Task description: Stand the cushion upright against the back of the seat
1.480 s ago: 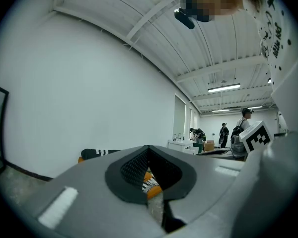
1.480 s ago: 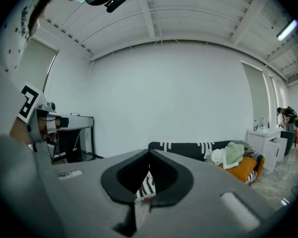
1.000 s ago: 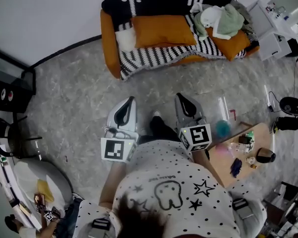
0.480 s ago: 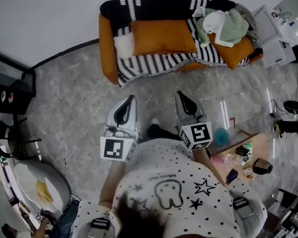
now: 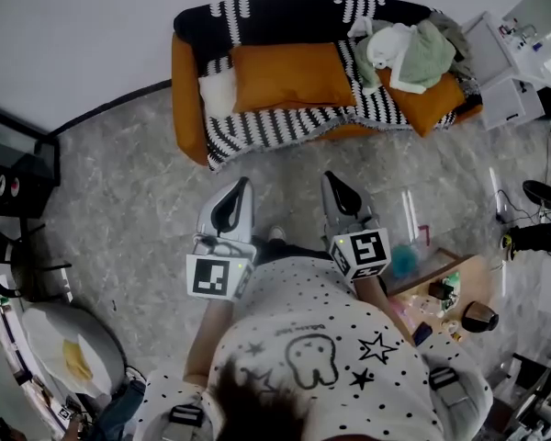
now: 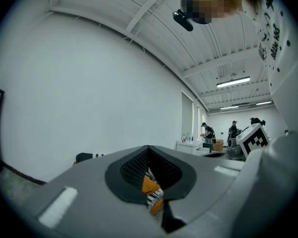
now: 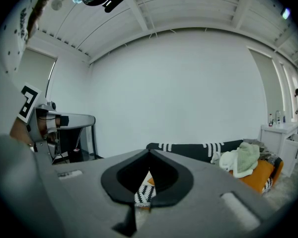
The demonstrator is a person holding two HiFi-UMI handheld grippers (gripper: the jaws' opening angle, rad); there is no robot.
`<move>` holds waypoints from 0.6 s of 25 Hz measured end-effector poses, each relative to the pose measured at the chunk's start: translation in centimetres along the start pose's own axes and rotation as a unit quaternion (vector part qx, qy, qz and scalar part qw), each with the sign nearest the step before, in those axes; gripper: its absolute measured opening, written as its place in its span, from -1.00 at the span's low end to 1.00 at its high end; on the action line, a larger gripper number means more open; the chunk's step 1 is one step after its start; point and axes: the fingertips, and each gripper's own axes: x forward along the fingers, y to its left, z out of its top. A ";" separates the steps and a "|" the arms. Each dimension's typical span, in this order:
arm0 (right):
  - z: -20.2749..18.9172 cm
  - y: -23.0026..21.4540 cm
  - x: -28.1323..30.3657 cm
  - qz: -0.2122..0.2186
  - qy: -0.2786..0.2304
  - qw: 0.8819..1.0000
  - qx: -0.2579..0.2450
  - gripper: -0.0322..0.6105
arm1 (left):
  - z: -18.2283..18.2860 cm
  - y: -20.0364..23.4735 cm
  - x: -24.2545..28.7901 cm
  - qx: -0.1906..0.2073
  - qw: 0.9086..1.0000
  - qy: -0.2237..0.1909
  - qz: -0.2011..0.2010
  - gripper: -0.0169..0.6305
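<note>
A: On the sofa (image 5: 185, 95) seat, cushion (image 5: 292, 76) status?
B: Lying flat, not yet stood up. Left gripper (image 5: 240, 189) and right gripper (image 5: 332, 184): jaws closed, empty, well short of it. Whole task remains.

No text is legible; the shirt (image 5: 335, 288) print is unreadable.

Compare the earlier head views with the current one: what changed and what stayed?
The person has moved nearer the sofa, which now looks a little larger and sits further left. Nothing was gripped or released. The left gripper and right gripper stay shut and empty, side by side; the cushion still lies flat.
</note>
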 end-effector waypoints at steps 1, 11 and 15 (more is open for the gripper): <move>-0.1 -0.2 0.0 0.000 0.001 1.000 0.001 -0.89 | 0.0 -0.1 0.2 -0.001 1.000 0.001 0.001 -0.95; -0.3 -0.9 1.5 0.000 0.009 1.000 0.010 -0.89 | -0.3 1.0 1.9 -0.003 1.000 0.007 0.003 -0.95; -0.6 -1.3 3.2 -0.009 0.019 1.000 0.014 -0.89 | -0.7 2.5 3.5 -0.008 1.000 0.012 -0.001 -0.95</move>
